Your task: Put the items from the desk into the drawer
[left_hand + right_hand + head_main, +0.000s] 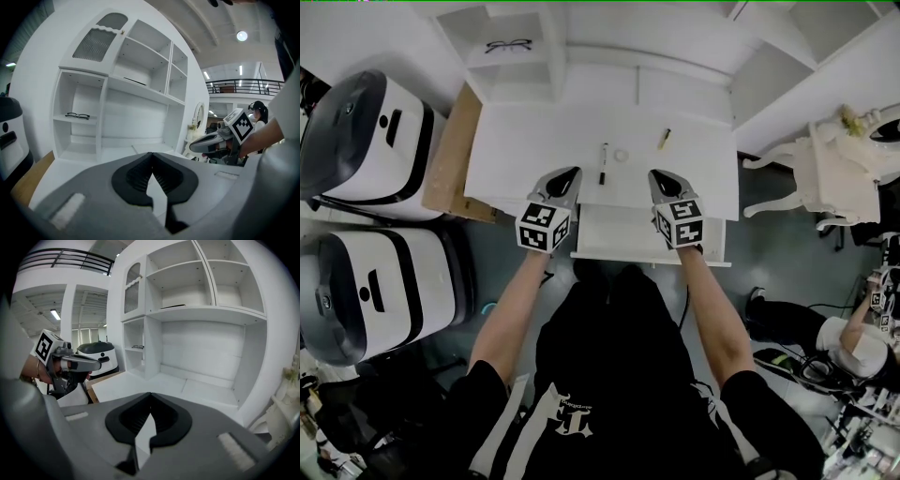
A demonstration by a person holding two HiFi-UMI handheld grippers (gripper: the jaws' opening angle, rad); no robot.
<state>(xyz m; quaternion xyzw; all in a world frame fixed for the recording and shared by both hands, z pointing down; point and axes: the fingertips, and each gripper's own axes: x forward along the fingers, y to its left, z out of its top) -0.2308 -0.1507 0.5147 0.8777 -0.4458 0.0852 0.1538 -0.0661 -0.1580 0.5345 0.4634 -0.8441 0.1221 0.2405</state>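
2 shut, empty tools, left gripper [570, 174] and right gripper [662, 177], flank a black pen [603, 162] whose long axis points toward the shelves [525, 70].

No readable words, numbers or brand names anywhere. Only square black-and-white code patterns on the marker cubes of the left gripper [565, 176] and the right gripper [660, 176], without letters or digits. White gothic-style print low on the front of the person's black shirt [609, 356], too small and blurred to make out. Dark pictogram-like marks on the two white-and-black machines [366, 131] beyond the desk's left edge, no lettering legible.
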